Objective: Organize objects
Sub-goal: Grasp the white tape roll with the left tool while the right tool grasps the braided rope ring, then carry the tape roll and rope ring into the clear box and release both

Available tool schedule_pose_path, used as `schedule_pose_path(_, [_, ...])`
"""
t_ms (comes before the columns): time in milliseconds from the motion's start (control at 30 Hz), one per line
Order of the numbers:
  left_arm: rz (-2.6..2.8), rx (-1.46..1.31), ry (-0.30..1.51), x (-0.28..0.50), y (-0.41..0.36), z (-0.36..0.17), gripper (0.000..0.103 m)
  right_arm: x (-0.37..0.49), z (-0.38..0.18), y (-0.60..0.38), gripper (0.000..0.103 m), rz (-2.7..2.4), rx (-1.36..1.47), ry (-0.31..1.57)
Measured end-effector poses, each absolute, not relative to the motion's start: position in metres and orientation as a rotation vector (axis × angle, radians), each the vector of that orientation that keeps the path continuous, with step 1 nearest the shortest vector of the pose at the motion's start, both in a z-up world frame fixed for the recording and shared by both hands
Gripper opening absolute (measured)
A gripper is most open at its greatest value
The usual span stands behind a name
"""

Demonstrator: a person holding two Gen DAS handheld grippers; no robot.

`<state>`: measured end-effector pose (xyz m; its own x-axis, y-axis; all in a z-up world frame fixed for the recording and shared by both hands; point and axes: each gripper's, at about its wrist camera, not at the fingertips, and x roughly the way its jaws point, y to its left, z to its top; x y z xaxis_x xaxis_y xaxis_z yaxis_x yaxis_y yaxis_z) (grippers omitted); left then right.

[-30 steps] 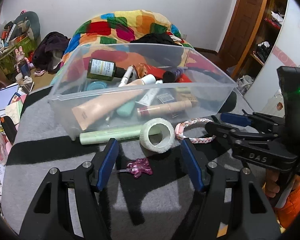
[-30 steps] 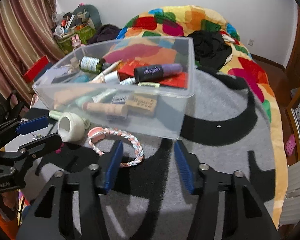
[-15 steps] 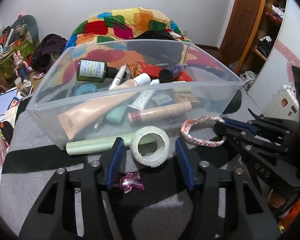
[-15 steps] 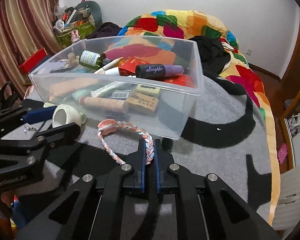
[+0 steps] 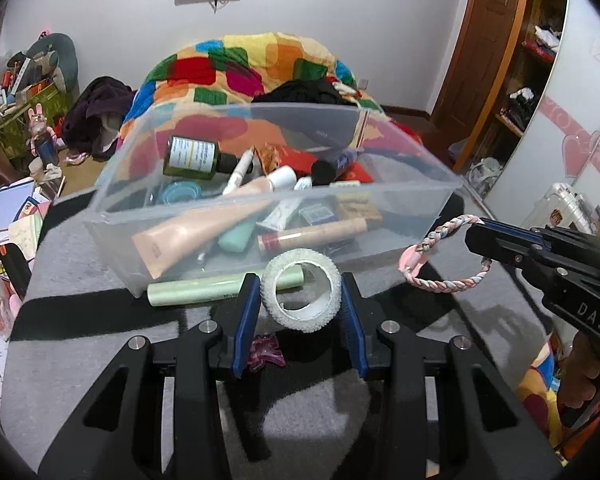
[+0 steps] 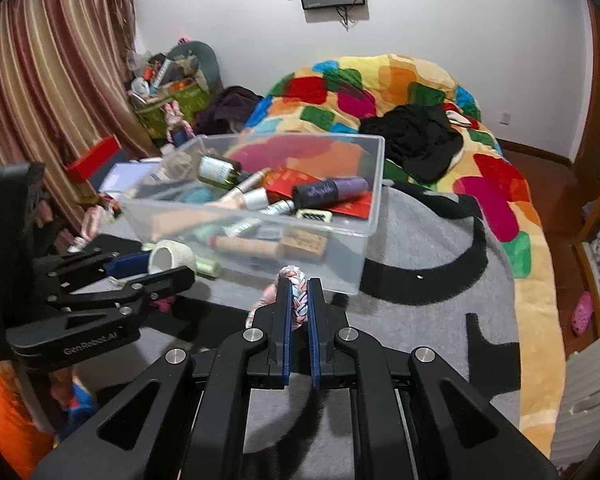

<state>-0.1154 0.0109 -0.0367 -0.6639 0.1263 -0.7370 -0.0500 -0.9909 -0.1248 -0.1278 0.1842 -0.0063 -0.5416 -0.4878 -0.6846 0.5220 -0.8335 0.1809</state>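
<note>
The right hand-held gripper [image 6: 296, 304], open a sec ago, is now clenching the pink-white braided cord bracelet [image 5: 446, 256] and lifting it off the grey-black blanket, w/ the clear plastic bin [image 5: 228, 204] of cosmetics just beyond. The left hand-held gripper [image 5: 300, 300] is closing around the white fabric tape roll [image 5: 302, 296] (pads touching, it seems). Bracelet's long axis is running left-right; the roll's hole is facing the camera.
</note>
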Motion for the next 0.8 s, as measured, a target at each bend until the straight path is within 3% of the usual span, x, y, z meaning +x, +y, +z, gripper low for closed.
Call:
schedule_pose_path(433, [2.864, -1.075, -0.167, -0.113, -0.004, 0.014, 0.039, -0.130, 0.038, 0.172, 0.006, -2.377, 0.860, 0.047])
schedule_pose_path(800, [2.897, -1.100, -0.197, -0.142, -0.023, 0.017, 0.039, -0.163, 0.043, 0.140, 0.006, -2.424, 0.823, 0.100])
